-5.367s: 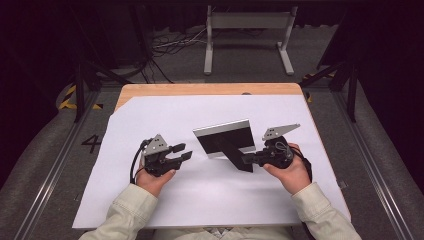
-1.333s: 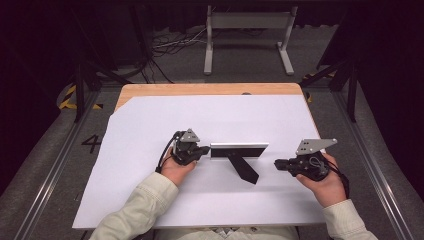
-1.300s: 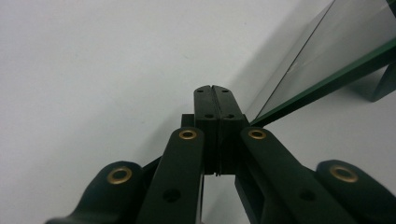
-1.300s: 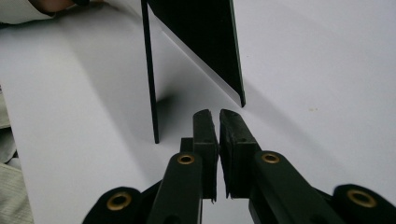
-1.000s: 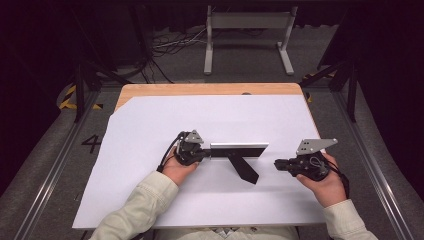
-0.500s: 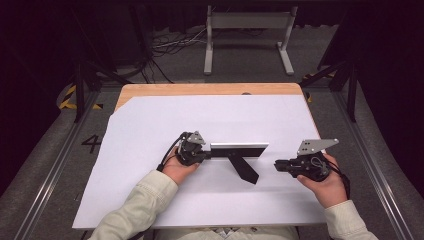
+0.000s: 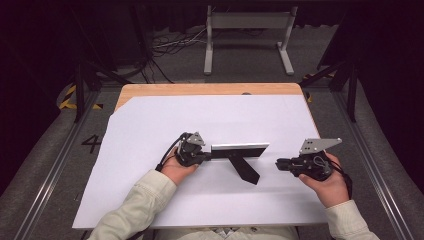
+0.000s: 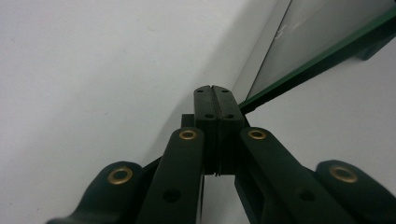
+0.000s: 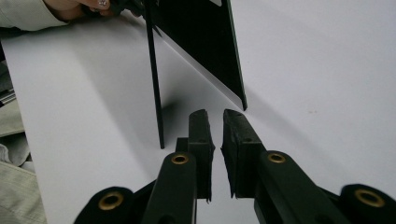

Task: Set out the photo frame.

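In the high view, the picture frame [image 7: 239, 150] stands upright on its black rear strut [image 7: 244, 169] at centre frame, on the white sheet [image 7: 150, 120] covering the table [image 7: 200, 89]. Your left gripper [image 7: 204, 156] sits just left of the frame; its jaws are pressed together at the frame's left end, but the left gripper view [image 8: 215, 109] does not confirm whether the frame's edge [image 8: 322, 53] is pinched between them. Your right gripper [image 7: 281, 163] lies at centre right, apart from the frame, jaws pointing toward it. In the right gripper view, those jaws [image 9: 215, 128] stand slightly parted and hold nothing, with the frame's dark back [image 9: 201, 37] in the upper centre.
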The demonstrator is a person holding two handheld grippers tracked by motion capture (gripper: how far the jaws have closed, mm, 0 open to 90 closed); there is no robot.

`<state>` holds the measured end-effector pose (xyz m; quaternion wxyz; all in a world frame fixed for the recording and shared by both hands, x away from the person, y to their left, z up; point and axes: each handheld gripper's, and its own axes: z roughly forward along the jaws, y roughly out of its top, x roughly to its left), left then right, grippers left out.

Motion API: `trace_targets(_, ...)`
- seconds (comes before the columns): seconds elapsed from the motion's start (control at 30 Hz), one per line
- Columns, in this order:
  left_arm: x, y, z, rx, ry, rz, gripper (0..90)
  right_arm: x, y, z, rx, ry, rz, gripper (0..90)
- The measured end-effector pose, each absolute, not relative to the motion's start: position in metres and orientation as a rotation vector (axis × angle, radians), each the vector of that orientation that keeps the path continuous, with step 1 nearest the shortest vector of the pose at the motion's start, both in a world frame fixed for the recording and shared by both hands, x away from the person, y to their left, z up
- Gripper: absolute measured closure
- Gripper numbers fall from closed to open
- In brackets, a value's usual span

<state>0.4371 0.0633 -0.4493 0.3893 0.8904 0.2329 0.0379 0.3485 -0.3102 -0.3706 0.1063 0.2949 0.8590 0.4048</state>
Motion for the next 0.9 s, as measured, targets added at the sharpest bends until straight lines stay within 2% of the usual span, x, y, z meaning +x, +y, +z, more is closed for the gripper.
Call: trace_targets(0.9,0.409,0.043,-0.442,2.403,0.331,0.091,90.0,0.344,-0.325,-0.357,0.901,2.461,1.234,79.7)
